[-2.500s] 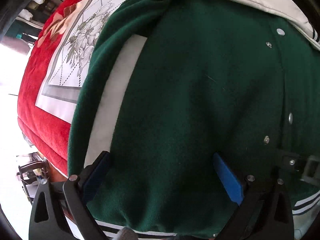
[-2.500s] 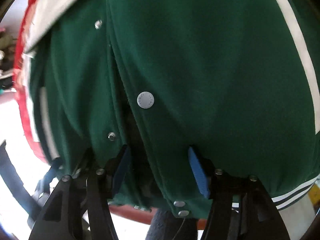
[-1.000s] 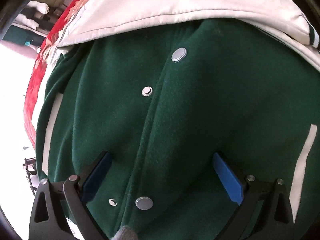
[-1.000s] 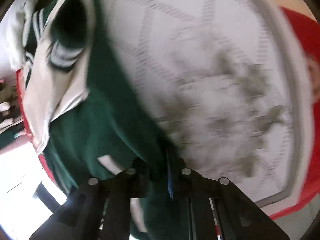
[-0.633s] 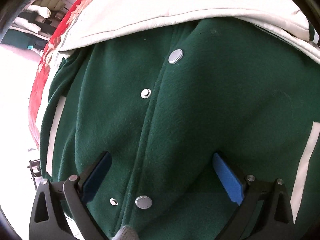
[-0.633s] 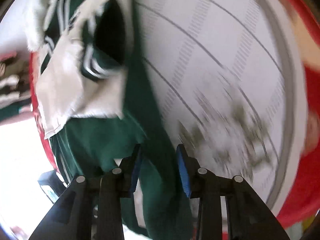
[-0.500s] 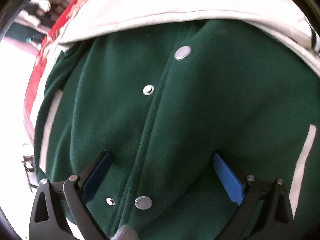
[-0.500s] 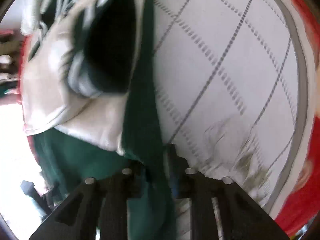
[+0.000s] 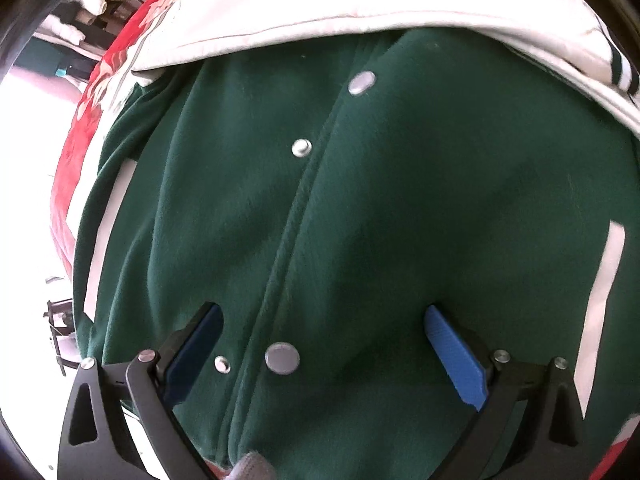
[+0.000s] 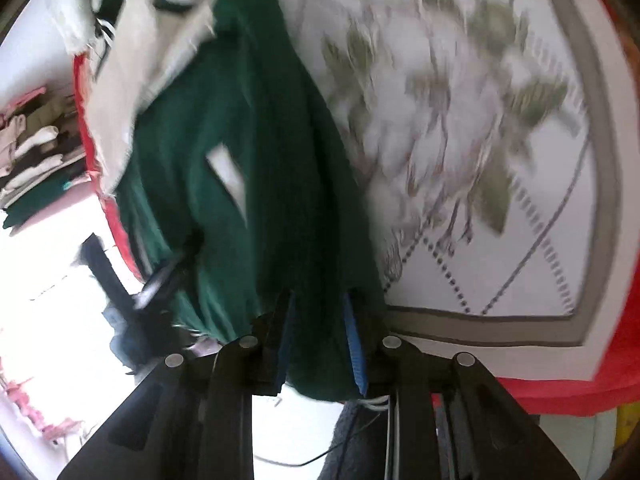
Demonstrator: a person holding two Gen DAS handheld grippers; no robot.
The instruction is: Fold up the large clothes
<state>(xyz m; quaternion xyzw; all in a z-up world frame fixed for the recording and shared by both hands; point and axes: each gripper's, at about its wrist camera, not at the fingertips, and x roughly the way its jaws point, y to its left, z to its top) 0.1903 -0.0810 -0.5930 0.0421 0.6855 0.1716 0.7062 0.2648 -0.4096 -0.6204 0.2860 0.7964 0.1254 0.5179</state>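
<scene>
A bed carries everything, covered by a red blanket [image 10: 616, 368] with a white floral panel [image 10: 460, 128] crossed by grey dashed diamond lines and framed by a grey border. Directly on it lies a dark green varsity jacket [image 9: 360, 220] with silver snap buttons and white stripes, spread across the left part of the cover; its cream sleeve [image 9: 340, 4] lies across the far side. In the right wrist view the floral panel shows bare to the right of the jacket [image 10: 248, 152], the red edge nearest.

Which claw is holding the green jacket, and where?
The right claw pinches the green jacket by a bunched edge. The left claw is open, holding nothing.
</scene>
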